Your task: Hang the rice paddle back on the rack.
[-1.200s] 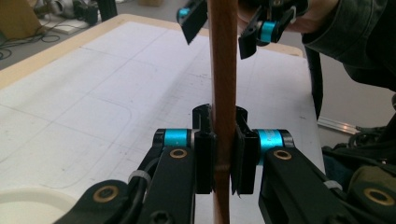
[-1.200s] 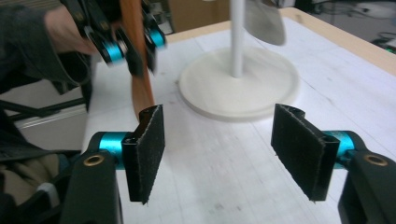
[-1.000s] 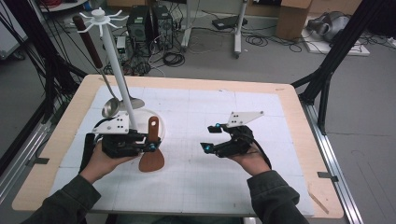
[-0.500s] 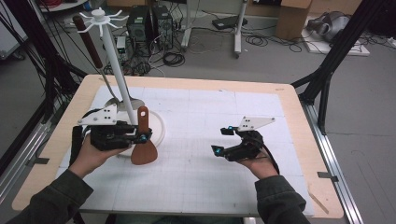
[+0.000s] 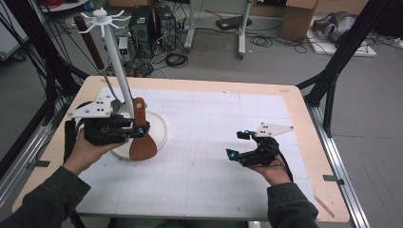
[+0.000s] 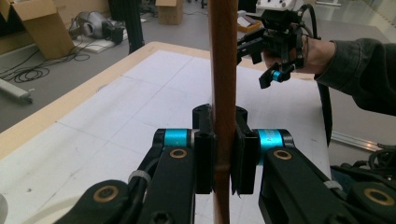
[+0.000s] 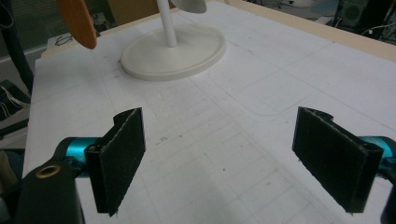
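Note:
A brown wooden spatula (image 5: 143, 146) hangs blade down over the rim of the white rack's round base (image 5: 160, 127). My left gripper (image 5: 139, 130) is shut on its handle (image 6: 223, 70), with the pads pressed on both sides. The rack's pole (image 5: 116, 61) rises just behind it, topped by a ring of hooks. A ladle (image 5: 90, 42) with a dark handle hangs from one hook. My right gripper (image 5: 236, 144) hovers low over the mat at the right. Its jaws have just been opening and stand wide, with nothing between the pads (image 7: 119, 156).
A white gridded mat (image 5: 214, 166) covers the wooden table (image 5: 294, 102). Black frame legs, computers and cables lie on the floor beyond the far edge. The right gripper (image 6: 261, 60) faces the left one across the mat.
The left gripper has carried the spatula up and to the left, closer to the rack's pole. The right hand has drifted right and lower, and its jaws have spread wider.

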`<act>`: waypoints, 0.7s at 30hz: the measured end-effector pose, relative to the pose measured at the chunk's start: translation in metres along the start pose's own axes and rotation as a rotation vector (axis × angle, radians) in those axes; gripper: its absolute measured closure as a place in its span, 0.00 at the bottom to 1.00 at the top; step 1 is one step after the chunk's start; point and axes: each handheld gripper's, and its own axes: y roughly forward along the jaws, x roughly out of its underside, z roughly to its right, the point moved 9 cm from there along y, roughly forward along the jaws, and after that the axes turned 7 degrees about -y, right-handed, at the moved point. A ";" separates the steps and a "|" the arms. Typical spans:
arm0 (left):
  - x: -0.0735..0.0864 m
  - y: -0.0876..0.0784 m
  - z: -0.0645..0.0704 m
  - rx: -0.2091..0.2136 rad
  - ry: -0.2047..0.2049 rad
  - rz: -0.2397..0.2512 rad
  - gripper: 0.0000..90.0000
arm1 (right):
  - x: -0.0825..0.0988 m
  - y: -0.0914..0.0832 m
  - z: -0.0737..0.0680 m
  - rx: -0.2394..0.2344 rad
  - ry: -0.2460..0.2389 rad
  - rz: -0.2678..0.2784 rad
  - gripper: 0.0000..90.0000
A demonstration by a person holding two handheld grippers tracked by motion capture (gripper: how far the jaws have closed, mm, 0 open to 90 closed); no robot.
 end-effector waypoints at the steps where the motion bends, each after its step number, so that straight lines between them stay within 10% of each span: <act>1: -0.002 -0.001 -0.001 -0.002 0.000 0.002 0.91 | 0.001 -0.001 0.002 0.005 0.003 0.002 0.18; 21: -0.027 -0.021 -0.016 -0.042 -0.023 0.049 0.91 | 0.021 -0.011 0.008 0.040 0.038 -0.013 0.17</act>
